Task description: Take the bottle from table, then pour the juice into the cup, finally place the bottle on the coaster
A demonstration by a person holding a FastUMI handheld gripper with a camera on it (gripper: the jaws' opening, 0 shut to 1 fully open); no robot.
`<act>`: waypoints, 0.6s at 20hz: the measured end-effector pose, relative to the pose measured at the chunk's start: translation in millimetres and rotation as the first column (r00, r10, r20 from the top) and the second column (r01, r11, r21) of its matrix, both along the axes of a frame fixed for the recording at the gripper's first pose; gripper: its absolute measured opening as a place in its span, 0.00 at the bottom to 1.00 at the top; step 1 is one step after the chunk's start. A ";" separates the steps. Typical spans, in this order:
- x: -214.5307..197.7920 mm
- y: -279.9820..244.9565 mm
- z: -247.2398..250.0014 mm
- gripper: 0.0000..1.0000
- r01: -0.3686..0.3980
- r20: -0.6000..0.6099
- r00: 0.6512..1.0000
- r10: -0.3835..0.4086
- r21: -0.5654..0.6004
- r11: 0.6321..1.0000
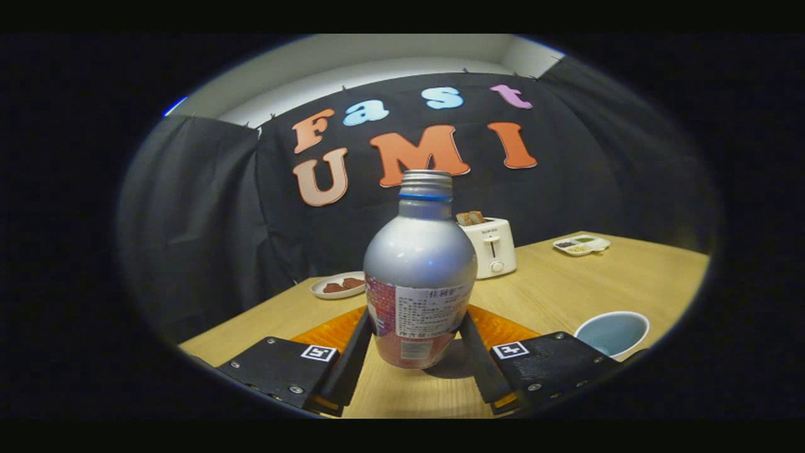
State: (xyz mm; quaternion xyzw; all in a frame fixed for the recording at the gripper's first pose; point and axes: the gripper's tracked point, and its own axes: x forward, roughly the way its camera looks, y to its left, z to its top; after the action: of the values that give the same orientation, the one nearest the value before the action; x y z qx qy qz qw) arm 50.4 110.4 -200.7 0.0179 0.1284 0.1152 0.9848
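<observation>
The gripper (415, 330) has both fingers (352, 352) pressed against the lower sides of the bottle (419, 264), silver above a red-and-white label whose small print is too fine to read. Behind it lies an orange coaster (503, 330); a cup (613, 333) and a toaster (492, 247) stand on the table (566, 283).

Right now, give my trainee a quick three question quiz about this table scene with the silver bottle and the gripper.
1. True or false: the silver metal bottle stands upright between the gripper fingers.
2. Which lies just behind the bottle: A) a ridged orange coaster, B) a green bowl, C) a book?
3. What sits beside the one finger, near the table edge?

Key: 1. True, both fingers press its sides. 2. A. 3. A round pale blue cup, with no liquid visible in it.
</observation>
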 end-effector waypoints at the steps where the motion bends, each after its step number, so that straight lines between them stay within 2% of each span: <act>1: 2.1 -0.1 -1.4 0.75 -0.002 0.008 1.000 0.003 -0.056 0.998; 5: 10.3 -1.2 -11.5 0.75 -0.004 0.016 1.000 0.007 -0.227 0.974; 12: 18.4 -10.4 -42.9 0.75 -0.001 -0.051 0.999 -0.017 -0.324 0.946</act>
State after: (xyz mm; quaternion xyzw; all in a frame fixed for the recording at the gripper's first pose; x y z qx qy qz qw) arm 68.8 100.0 -243.6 -0.1403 0.1716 0.0880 0.9711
